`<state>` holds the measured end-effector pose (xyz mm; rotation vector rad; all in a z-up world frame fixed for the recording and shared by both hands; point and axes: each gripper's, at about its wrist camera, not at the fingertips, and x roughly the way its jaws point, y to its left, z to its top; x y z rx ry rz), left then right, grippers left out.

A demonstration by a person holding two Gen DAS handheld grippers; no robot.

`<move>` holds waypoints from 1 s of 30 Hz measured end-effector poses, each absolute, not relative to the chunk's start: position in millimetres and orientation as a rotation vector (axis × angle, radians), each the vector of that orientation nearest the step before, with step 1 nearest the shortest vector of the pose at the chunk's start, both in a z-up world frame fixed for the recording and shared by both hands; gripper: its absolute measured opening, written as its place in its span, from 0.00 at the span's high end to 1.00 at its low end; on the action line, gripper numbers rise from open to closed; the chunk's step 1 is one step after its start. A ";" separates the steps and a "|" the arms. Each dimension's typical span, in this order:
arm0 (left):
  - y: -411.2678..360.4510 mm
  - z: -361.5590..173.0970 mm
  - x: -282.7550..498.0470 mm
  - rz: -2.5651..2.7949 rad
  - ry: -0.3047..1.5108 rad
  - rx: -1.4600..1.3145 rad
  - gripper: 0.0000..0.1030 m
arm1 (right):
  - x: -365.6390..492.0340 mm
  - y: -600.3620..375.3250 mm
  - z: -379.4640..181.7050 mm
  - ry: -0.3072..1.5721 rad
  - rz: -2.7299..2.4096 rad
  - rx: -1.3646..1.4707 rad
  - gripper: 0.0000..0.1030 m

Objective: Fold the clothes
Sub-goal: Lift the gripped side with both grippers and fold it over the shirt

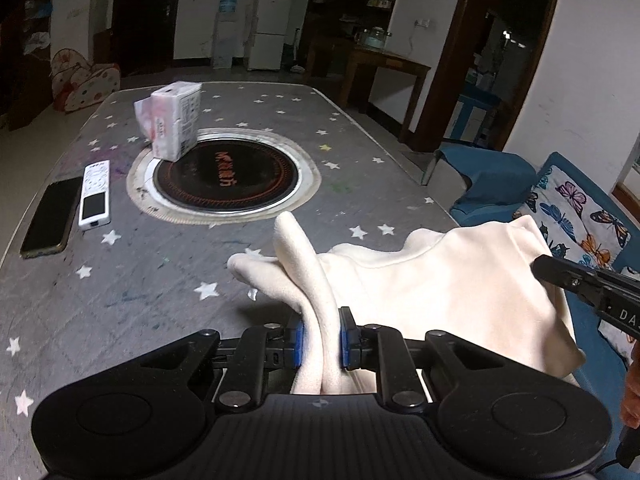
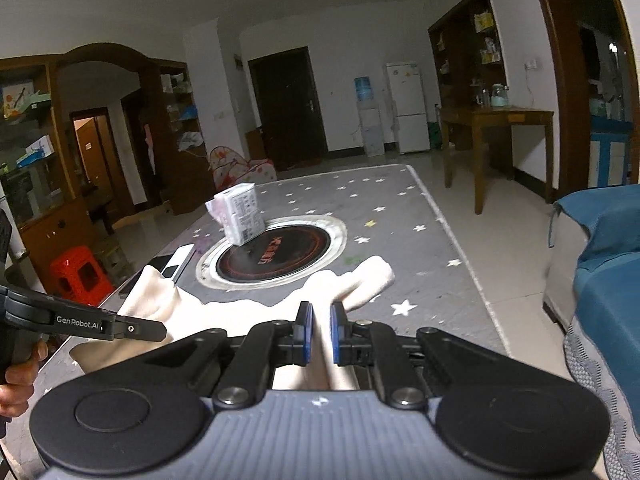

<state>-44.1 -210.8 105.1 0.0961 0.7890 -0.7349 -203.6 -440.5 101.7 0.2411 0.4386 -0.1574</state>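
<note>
While both grippers pinch one cream garment (image 1: 440, 276):
Left gripper (image 1: 322, 340): clamps a fold, lower centre.
Right gripper (image 2: 319, 334): clamps cloth, lower centre.

From my left wrist view, the table (image 1: 120, 300) lies bare at lower left, room to pass there. Obstacles sit further up: a phone (image 1: 50, 216) and remote (image 1: 95, 194) side by side at the left edge, and a tissue pack (image 1: 176, 120) at upper centre, overlapping the burner (image 1: 228, 178) rim. The cloth (image 1: 440, 280) fills the right.
</note>
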 end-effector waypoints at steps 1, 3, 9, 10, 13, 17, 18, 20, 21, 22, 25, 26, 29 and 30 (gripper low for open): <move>-214.0 106.2 -43.8 -0.736 0.788 0.099 0.83 | -204.9 -442.1 102.6 0.436 -0.162 0.241 0.92; -220.3 108.5 -43.0 -0.738 0.785 0.105 0.83 | -207.8 -445.8 104.7 0.430 -0.170 0.240 0.92; -239.2 115.2 -40.8 -0.745 0.776 0.124 0.83 | -210.4 -458.5 108.8 0.414 -0.201 0.244 0.92; -242.4 116.2 -40.4 -0.747 0.774 0.127 0.83 | -210.8 -461.0 109.4 0.411 -0.207 0.246 0.92; -254.4 115.6 -39.1 -0.751 0.773 0.137 0.83 | -210.4 -468.5 110.5 0.412 -0.224 0.243 0.92; -268.9 111.4 -37.2 -0.755 0.779 0.143 0.83 | -207.5 -479.8 109.0 0.421 -0.246 0.242 0.92; -272.5 110.6 -36.6 -0.756 0.778 0.145 0.83 | -206.4 -482.8 108.0 0.424 -0.250 0.244 0.92; -280.3 107.9 -35.1 -0.756 0.780 0.154 0.82 | -204.2 -488.2 104.8 0.432 -0.260 0.247 0.92; -283.3 106.0 -34.9 -0.757 0.784 0.158 0.82 | -203.2 -490.7 102.7 0.436 -0.265 0.249 0.92; -286.3 104.1 -34.6 -0.758 0.788 0.162 0.82 | -202.2 -493.1 100.7 0.440 -0.270 0.251 0.92; -293.9 97.9 -33.0 -0.761 0.802 0.165 0.82 | -199.1 -500.5 94.7 0.453 -0.285 0.256 0.92; -296.6 95.2 -32.2 -0.763 0.807 0.164 0.82 | -198.0 -503.0 92.7 0.458 -0.289 0.258 0.92; -302.7 88.6 -31.5 -0.765 0.824 0.165 0.82 | -195.5 -509.6 85.6 0.474 -0.303 0.262 0.92; -304.5 86.1 -31.1 -0.766 0.831 0.166 0.82 | -194.9 -511.4 82.9 0.481 -0.307 0.263 0.92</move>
